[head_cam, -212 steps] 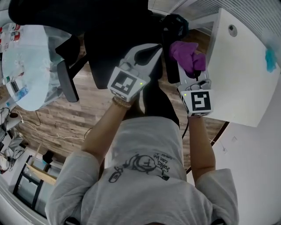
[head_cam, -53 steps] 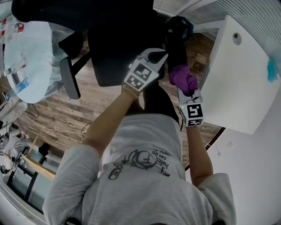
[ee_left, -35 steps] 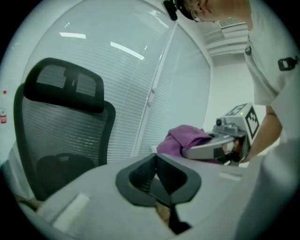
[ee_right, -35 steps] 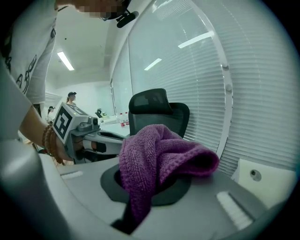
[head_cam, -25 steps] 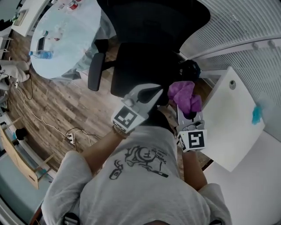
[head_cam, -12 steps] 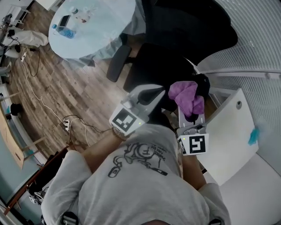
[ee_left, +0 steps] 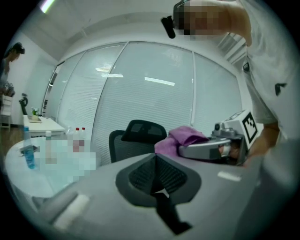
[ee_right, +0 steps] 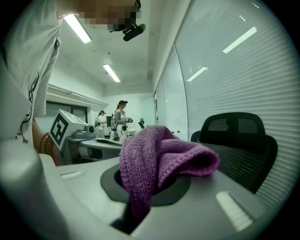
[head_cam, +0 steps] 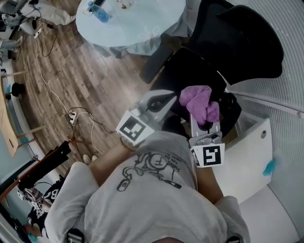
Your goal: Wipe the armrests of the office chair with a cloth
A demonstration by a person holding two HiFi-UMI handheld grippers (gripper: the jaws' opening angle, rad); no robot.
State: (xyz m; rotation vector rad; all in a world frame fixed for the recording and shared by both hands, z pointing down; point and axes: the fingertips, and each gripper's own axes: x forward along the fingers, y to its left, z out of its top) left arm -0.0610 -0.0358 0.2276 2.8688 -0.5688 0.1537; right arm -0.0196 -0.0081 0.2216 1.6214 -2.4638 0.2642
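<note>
Right gripper: clamped on purple cloth, raised just beside near armrest.
Left gripper: closed, empty, alongside the cloth.
Far armrest: at seat's opposite edge, leftward of cloth, long axis slanting away; nearer left gripper.

This is an office. A black mesh chair with armrests and a headrest stands between a round table and a white desk, which has a cable hole near one corner. Bottles stand near the table's edge. Tall glazed panels with closed slatted blinds bound the room, and long strip lights run along the ceiling. The floor is wood-look plank, with cables and a power strip lying on it. Farther back, people stand in the open room.
</note>
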